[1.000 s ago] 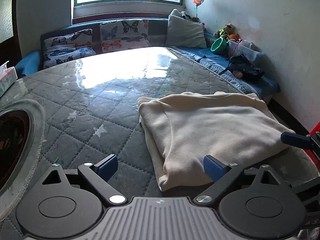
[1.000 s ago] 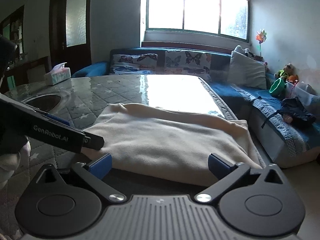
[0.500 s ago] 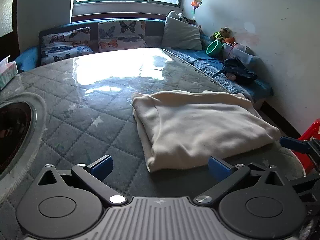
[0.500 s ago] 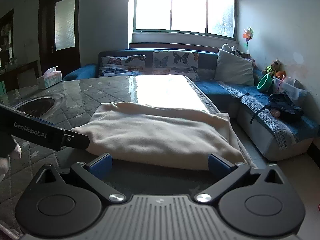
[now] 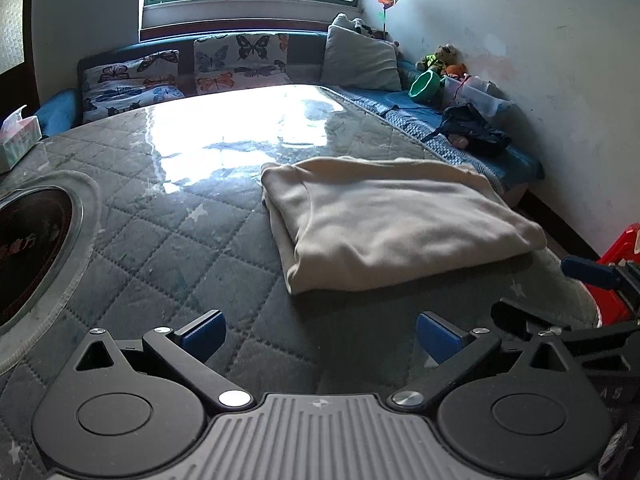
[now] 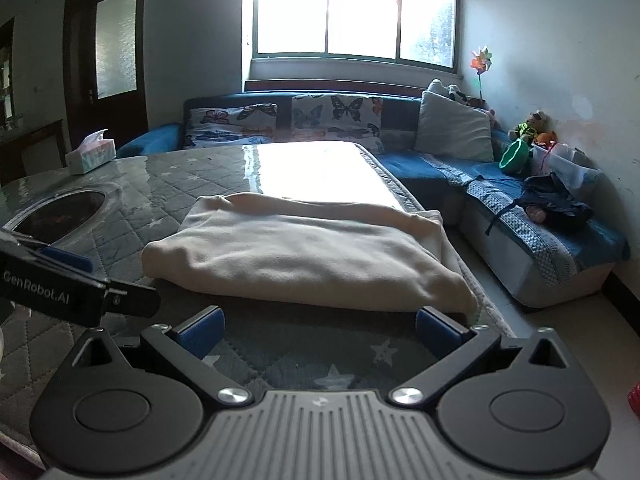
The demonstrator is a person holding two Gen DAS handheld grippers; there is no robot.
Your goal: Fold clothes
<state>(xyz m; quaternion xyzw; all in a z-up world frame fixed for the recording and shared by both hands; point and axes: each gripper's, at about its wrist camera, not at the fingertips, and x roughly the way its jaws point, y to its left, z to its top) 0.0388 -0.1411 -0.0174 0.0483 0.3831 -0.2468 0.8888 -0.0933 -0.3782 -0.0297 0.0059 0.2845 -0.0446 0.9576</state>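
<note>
Cream fleece garment, already folded into a thick rectangular stack, lies on the quilted grey worktop near its right-hand edge. Left gripper: jaws released and empty, held short of the stack, which lies toward 1 o'clock from them, its long axis running roughly 9 to 3 o'clock across the view. Right gripper: jaws likewise spread and empty, with the garment at 12 o'clock, just beyond the blue pads. Judged from both views, the right gripper is the nearer and squarer to the near edge. The underlying layers and any tucked sleeves are hidden; the far edge is lost in window glare on the worktop, and each gripper appears only partly at the margin of the other's view.
</note>
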